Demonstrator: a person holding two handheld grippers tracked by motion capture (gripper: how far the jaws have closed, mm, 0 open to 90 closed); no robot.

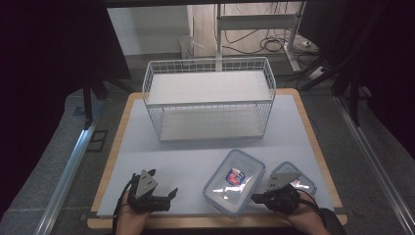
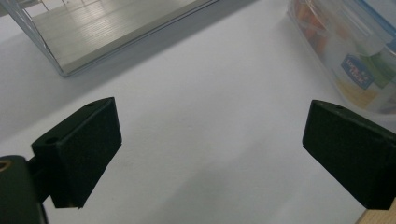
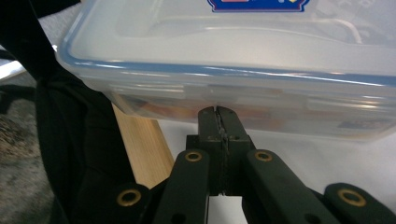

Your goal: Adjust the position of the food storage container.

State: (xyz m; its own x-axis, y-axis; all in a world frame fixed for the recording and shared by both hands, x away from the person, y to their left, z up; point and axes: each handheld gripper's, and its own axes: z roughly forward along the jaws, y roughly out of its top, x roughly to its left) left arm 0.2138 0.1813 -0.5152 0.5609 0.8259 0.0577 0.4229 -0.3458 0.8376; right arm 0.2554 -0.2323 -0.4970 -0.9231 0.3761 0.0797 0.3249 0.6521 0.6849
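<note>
A large clear plastic container (image 1: pixel 234 181) with a blue-rimmed lid and a red and blue label lies on the white mat near the front. My right gripper (image 1: pixel 254 198) is at its near right side. In the right gripper view the jaws (image 3: pixel 219 114) are shut against each other with nothing between them, and their tips are right at the container's (image 3: pixel 233 51) side wall below the lid rim. My left gripper (image 1: pixel 164 182) rests at the front left, open. Its pads (image 2: pixel 84 144) stand wide apart over bare mat, with the container (image 2: pixel 355 56) off to its right.
A white wire rack (image 1: pixel 210 98) with two shelves stands at the back of the mat, its lower shelf (image 2: pixel 93 32) facing me. A smaller lidded container (image 1: pixel 301 182) sits behind my right gripper. The wooden table edge (image 3: pixel 144 149) runs close under the right hand.
</note>
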